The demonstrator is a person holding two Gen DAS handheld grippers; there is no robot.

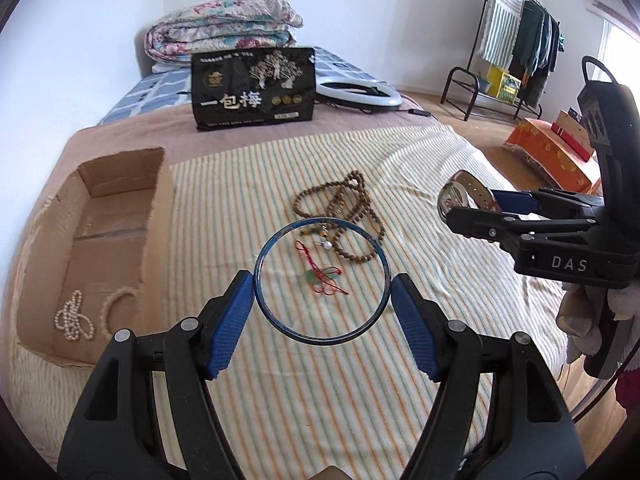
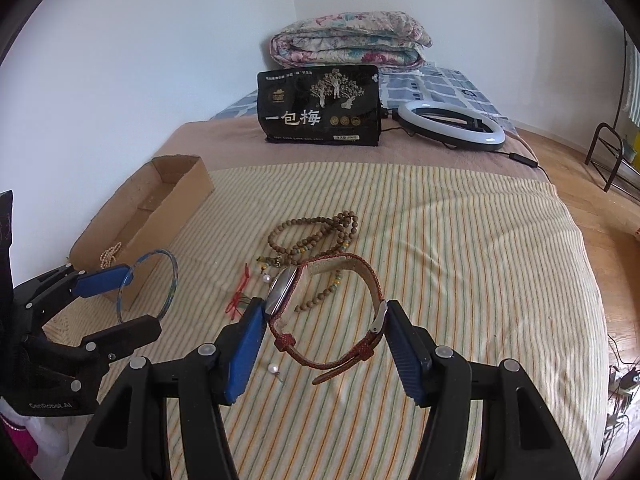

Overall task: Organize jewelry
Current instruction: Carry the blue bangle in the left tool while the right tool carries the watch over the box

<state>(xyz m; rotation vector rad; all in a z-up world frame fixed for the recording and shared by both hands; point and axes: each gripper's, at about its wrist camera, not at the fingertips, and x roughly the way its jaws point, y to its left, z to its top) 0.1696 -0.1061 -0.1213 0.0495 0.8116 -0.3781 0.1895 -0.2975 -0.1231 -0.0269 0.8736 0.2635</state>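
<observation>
My left gripper (image 1: pixel 322 300) is shut on a thin blue bangle (image 1: pixel 264 248) and holds it above the striped blanket; it also shows in the right wrist view (image 2: pixel 120 304) with the bangle (image 2: pixel 174 276). My right gripper (image 2: pixel 326 332) is shut on a wristwatch with a red woven strap (image 2: pixel 360 272); the watch (image 1: pixel 456 196) shows at the right in the left view. A brown bead necklace (image 1: pixel 356 216) (image 2: pixel 316 232), a red cord charm (image 1: pixel 324 276) and a pearl earring (image 2: pixel 273 369) lie on the blanket. A cardboard box (image 1: pixel 156 216) (image 2: pixel 176 196) at the left holds pearl strands (image 1: pixel 74 316).
A black snack bag (image 1: pixel 252 88) stands upright behind the jewelry, with a white ring light (image 1: pixel 356 94) to its right and a folded floral quilt (image 1: pixel 224 28) at the back. A clothes rack (image 1: pixel 516 40) and wooden floor lie beyond the bed's right edge.
</observation>
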